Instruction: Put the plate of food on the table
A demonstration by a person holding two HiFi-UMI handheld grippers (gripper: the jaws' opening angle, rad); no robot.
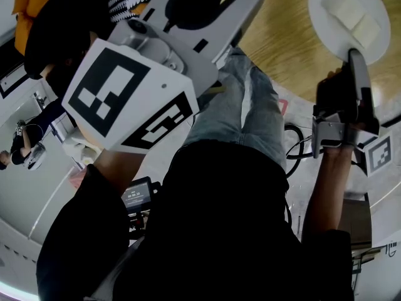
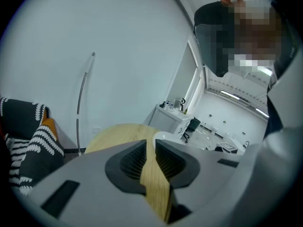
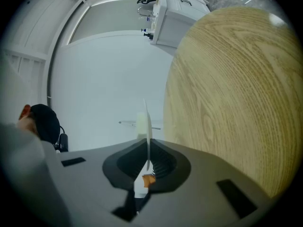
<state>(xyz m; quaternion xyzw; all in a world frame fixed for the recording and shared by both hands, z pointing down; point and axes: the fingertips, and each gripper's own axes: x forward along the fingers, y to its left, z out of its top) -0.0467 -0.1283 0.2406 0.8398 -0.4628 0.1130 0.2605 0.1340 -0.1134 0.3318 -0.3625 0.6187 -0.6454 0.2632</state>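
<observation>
My right claw (image 3: 147,157) is clenched on the rim of the white plate (image 1: 326,5), which carries pale food slabs (image 1: 351,14). It holds the plate level over the near part of the round wooden table (image 1: 282,49). My left claw (image 2: 150,148) is released, its jaws a narrow gap apart with nothing between them, raised near my body well apart from the plate.

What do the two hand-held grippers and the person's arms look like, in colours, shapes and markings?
The left gripper and the right gripper have light grey moulded bodies with black ribbed pads. Each carries a white cube with black square markers. The person wears black sleeves.
</observation>
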